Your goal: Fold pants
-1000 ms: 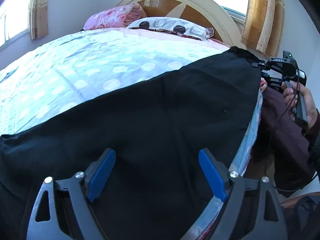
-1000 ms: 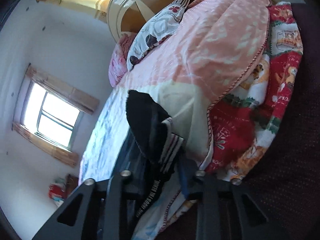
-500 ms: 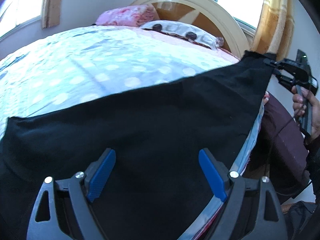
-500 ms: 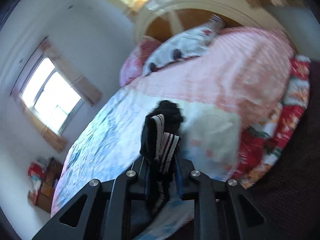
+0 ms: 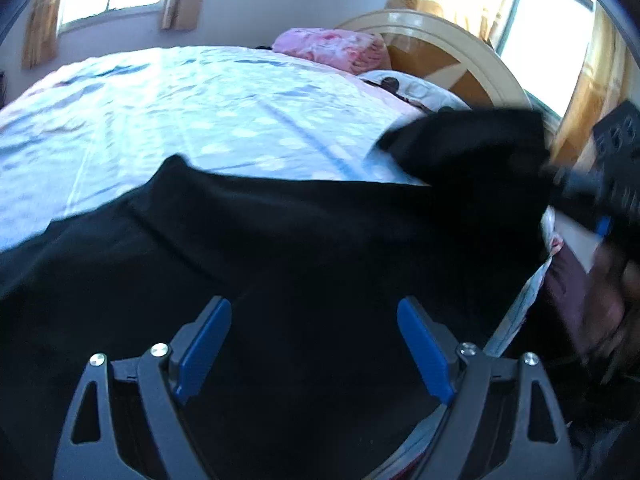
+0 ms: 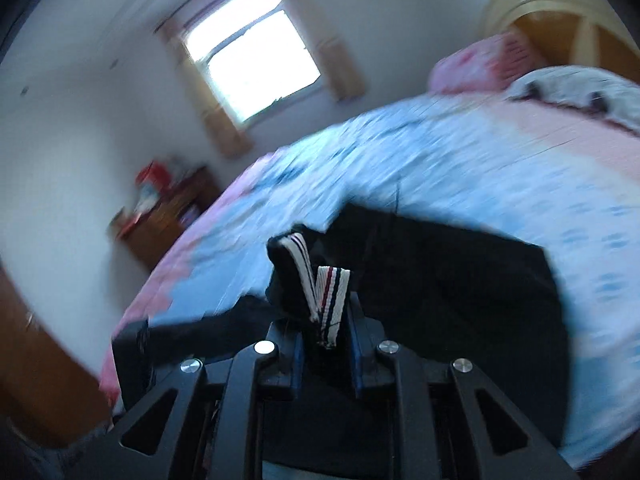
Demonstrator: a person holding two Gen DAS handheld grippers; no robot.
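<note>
Since the earlier frames, the right gripper (image 6: pixel 322 316) has swung the pinched end of the pants (image 5: pixel 304 280) in over the bed (image 5: pixel 192 120), so the cloth that stretched flat to the bed's right edge now rises in a bunched fold near the headboard (image 5: pixel 460 52) end, and both views are blurred by motion.

Largest is the bed, covered by a pale blue spotted sheet. The black pants lie across its near edge, filling the lower half of the left wrist view and reaching toward the right edge, where the lifted fold stands above the sheet. At the head of the bed a pink pillow (image 5: pixel 332 46) sits beside a white patterned pillow (image 5: pixel 416 88), both well apart from the pants. In the right wrist view a wooden cabinet (image 6: pixel 168 216) stands beyond the bed's far edge.

The left gripper (image 5: pixel 314 344) hovers over the black cloth with its blue fingers (image 5: pixel 204 344) spread wide, nothing between them. The right gripper's fingers are drawn narrow, clamped on a bunched end of the pants where a striped band (image 6: pixel 330 292) shows.
</note>
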